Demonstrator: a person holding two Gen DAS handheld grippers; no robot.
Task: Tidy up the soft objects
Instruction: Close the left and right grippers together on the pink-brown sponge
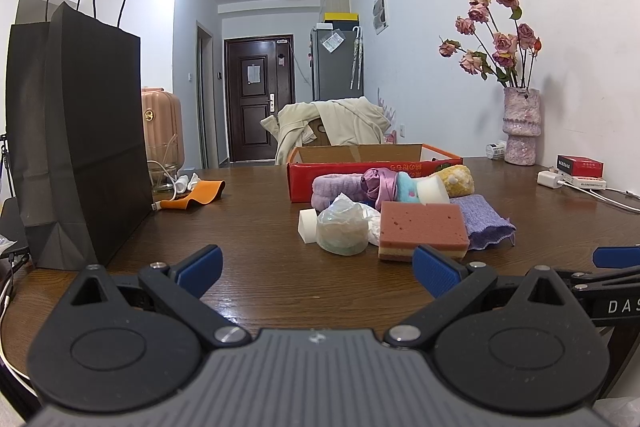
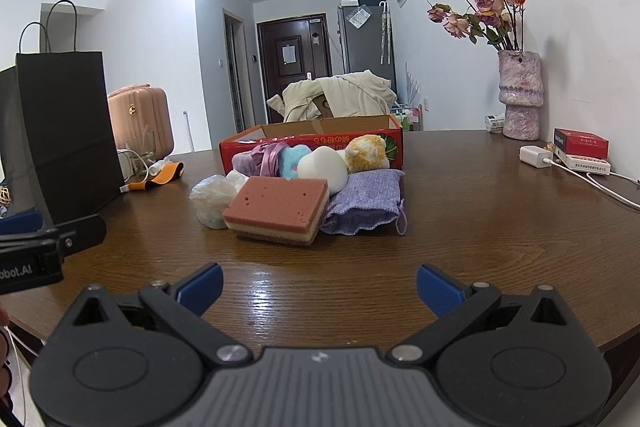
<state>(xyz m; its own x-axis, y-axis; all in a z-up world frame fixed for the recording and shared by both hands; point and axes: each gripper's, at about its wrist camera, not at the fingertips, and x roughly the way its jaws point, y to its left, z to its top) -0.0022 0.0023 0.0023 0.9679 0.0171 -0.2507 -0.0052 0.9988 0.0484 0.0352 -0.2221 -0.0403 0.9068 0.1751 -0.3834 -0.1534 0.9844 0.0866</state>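
Observation:
A pile of soft things lies on the brown table in front of a red cardboard box (image 1: 304, 183) (image 2: 240, 147). It holds a pink layered sponge (image 1: 423, 229) (image 2: 280, 211), a lilac knit pouch (image 1: 486, 223) (image 2: 366, 205), a clear-wrapped bundle (image 1: 342, 227) (image 2: 212, 201), a white foam piece (image 1: 432, 190) (image 2: 326, 167), a yellow plush (image 1: 460, 179) (image 2: 366, 153), a purple satin scrunchie (image 1: 378, 181) and a lavender towel (image 1: 326, 189). My left gripper (image 1: 318, 269) is open and empty, just short of the pile. My right gripper (image 2: 320, 287) is open and empty, farther back.
A tall black paper bag (image 1: 76, 155) (image 2: 64, 135) stands at the left. An orange strap (image 1: 200, 195) and cables lie beside it. A vase of dried roses (image 1: 520, 125) (image 2: 520, 95), a charger and small boxes (image 2: 582, 147) sit at the right by the wall.

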